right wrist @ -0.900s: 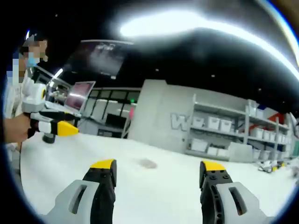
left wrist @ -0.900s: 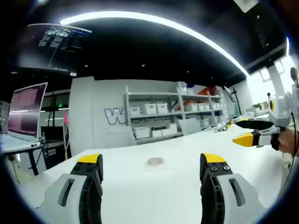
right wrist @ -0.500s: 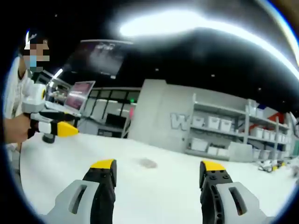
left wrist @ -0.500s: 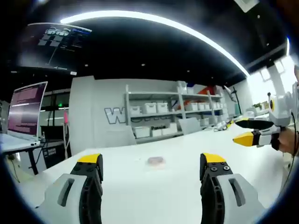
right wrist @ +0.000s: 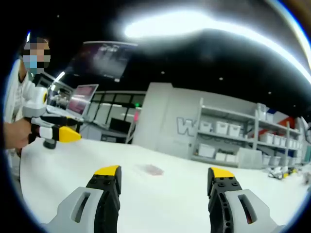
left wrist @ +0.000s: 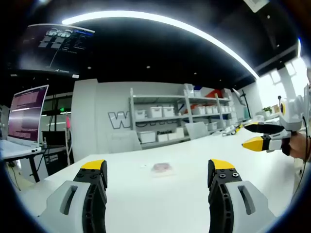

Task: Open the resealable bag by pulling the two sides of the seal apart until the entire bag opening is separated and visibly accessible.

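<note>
The bag point(left wrist: 162, 168) lies flat on the white tabletop point(left wrist: 160, 199), well ahead of both tools and touched by neither; in the right gripper view it is the small pinkish patch point(right wrist: 153, 169) between and beyond the jaws. It is too small and blurred for you to tell which way its seal faces or how its long axis runs.

Your left tool point(left wrist: 158, 177) is held above the tabletop with its jaws spread wide and nothing between them. Your right tool point(right wrist: 159, 183) is likewise spread and empty. Each tool also enters the other's view from the side, held level over the tabletop.

The step in hand appears to be the approach: no grasp has been made and the seal looks unopened. The next move calls for bringing both tools down to the bag, one to each side of the seal.

Behind the tabletop stand shelves point(left wrist: 170, 121) with white bins, and a monitor point(left wrist: 28, 115).
</note>
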Motion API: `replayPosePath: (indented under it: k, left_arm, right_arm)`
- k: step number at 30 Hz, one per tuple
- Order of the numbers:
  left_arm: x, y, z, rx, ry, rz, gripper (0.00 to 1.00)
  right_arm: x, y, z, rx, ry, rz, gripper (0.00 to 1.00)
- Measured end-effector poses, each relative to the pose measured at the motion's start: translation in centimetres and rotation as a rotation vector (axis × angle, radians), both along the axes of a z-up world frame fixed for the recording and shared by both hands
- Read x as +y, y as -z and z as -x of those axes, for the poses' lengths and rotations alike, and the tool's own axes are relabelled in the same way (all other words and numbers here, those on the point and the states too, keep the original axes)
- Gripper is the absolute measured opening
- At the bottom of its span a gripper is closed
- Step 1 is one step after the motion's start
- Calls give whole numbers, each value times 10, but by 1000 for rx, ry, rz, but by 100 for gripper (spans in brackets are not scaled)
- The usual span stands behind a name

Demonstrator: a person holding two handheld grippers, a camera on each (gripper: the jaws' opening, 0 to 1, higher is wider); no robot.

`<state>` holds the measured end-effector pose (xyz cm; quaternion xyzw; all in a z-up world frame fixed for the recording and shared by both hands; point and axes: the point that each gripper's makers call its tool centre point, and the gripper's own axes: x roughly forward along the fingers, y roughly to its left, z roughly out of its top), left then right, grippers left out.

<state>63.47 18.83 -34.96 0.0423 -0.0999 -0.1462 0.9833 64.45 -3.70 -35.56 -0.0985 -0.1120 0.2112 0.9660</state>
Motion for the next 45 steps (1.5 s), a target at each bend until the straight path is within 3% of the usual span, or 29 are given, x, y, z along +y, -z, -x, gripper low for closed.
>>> replayPosePath:
  k: [35, 45]
  left_arm:
    - [-7, 17, -8, 14, 16, -6, 82]
    - [-5, 12, -7, 6, 15, -1, 82]
  right_arm:
    - [10, 10, -14, 25, -21, 17, 70]
    - [12, 11, -20, 29, -20, 28, 70]
